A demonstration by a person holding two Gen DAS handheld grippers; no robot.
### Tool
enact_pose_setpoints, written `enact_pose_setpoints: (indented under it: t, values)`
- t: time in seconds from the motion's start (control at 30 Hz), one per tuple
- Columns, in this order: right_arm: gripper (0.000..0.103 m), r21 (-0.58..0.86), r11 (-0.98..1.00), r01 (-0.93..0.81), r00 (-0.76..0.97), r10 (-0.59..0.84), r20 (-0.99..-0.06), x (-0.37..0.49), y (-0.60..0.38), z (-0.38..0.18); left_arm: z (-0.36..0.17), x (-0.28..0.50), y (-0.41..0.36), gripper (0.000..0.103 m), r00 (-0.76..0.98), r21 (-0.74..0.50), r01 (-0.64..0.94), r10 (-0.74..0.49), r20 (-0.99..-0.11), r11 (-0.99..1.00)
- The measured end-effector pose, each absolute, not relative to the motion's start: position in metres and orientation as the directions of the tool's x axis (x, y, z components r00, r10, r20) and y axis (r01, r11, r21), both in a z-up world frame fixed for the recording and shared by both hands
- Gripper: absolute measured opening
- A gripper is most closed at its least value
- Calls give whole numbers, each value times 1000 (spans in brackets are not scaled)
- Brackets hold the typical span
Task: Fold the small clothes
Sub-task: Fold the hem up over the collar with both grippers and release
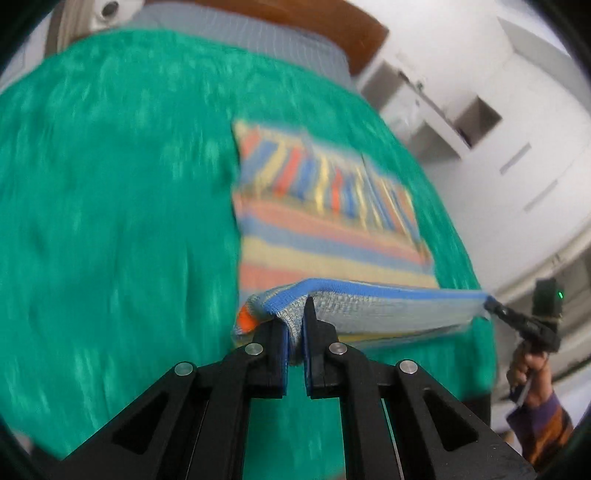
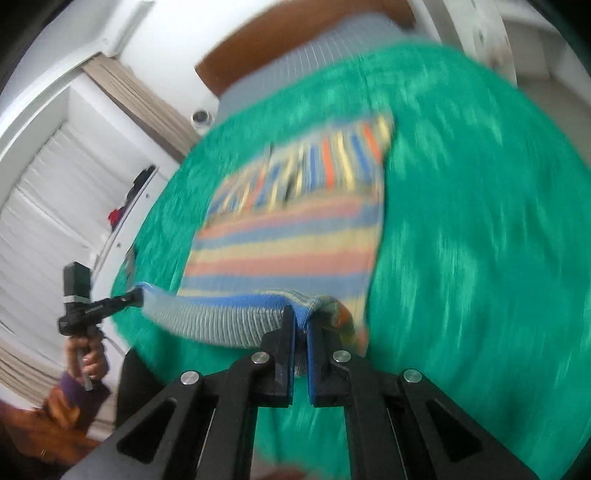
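Observation:
A small striped knit garment point(image 1: 325, 221) in blue, pink, yellow and orange lies on a green bedspread point(image 1: 110, 206). Its near hem, edged in blue, is lifted off the bed and stretched between both grippers. My left gripper point(image 1: 295, 325) is shut on the hem's left corner. In the same view my right gripper point(image 1: 495, 308) pinches the other corner at the far right. The right wrist view shows my right gripper point(image 2: 301, 328) shut on the garment point(image 2: 288, 240) at its right corner, with the left gripper point(image 2: 135, 295) holding the far end. The far part of the garment still rests flat.
The bedspread point(image 2: 480, 221) covers a bed with a grey striped sheet point(image 1: 258, 33) and brown headboard point(image 1: 332, 22) beyond. White cupboards point(image 1: 480, 110) stand to one side, white shutters point(image 2: 44, 206) to the other. A hand point(image 2: 92, 358) in a patterned sleeve holds the left gripper.

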State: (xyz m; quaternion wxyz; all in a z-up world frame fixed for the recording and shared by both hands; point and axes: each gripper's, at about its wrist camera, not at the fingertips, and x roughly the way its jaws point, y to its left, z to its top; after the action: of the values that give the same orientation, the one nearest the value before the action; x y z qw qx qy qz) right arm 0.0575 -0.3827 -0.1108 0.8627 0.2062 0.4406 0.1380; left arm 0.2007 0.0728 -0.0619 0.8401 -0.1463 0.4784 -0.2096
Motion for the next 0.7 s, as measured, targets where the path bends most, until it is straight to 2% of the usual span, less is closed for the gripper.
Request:
enact_pose_setpoints:
  t: [0.13,0.37,0.47,0.5,0.53,0.57,0.6,0.7]
  values:
    - [5,449,892,-55,646,375,-665,145,-389,-104,-67,290,64,4,503,-425,151,-440,-744,893]
    - [5,460,888,19,655,336,-677,291,-411,-127,-99,418,33,4,477,-377,73,-364,-800,924]
    - [5,463,884,57,652,318,-688,345,-425,-147,-111,462,22,12,473,-352,44,-330,-817,935]
    - [8,471,879,70,647,319,-692,354,-430,-150,-114,475,20,29,478,-318,12,-285,-831,948]
    - [21,470,876,106,644,300,-704,364,-435,-158,-115,483,22,55,483,-287,-27,-238,-843,958]
    - [27,455,875,163,640,257,-724,371,-441,-165,-112,485,25,64,498,-285,-48,-224,-837,957]
    - [38,458,871,177,644,249,-723,373,-445,-166,-107,486,30,73,528,-301,-57,-227,-818,952]
    - [38,454,876,165,686,228,-691,359,-453,-154,-94,470,45,79,558,-328,-1,-272,-784,945]
